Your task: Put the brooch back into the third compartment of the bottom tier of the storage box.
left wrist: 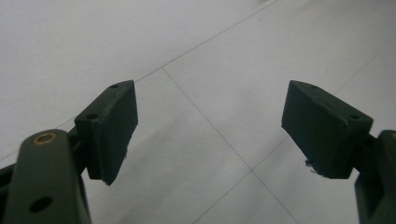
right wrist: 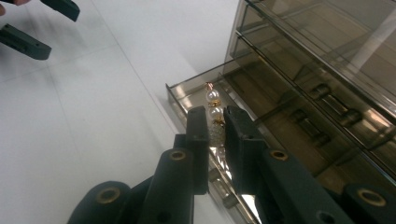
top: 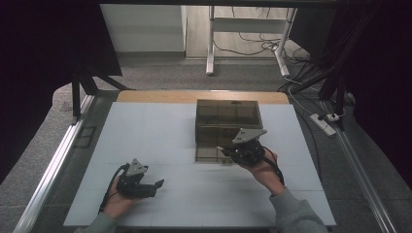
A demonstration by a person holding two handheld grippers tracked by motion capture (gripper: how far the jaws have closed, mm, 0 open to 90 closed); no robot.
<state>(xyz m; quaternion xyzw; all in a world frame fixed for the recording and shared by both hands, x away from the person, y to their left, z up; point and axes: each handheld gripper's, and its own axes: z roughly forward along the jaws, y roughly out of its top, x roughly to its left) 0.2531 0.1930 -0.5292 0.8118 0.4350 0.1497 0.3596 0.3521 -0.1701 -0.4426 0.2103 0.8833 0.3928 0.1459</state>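
A smoky see-through drawer box [top: 226,121] stands at the middle of the white table, its bottom drawer [right wrist: 187,89] pulled out toward me. My right gripper [right wrist: 215,116] hovers over that drawer's front corner, shut on a small pearl-and-gold jewellery piece [right wrist: 213,99] whose beads stick out past the fingertips. From above, the right gripper [top: 224,151] sits at the box's front edge. My left gripper [top: 158,187] rests low on the table at the front left, jaws wide open with nothing between them [left wrist: 210,130]. The left gripper [right wrist: 35,25] also appears far off in the right gripper view.
The white table top [top: 160,131] is bordered by metal rails [top: 58,155] on both sides. Upper drawers of the box [right wrist: 322,56] are closed. Beyond the table are grey carpet, a desk frame [top: 211,43] and cables.
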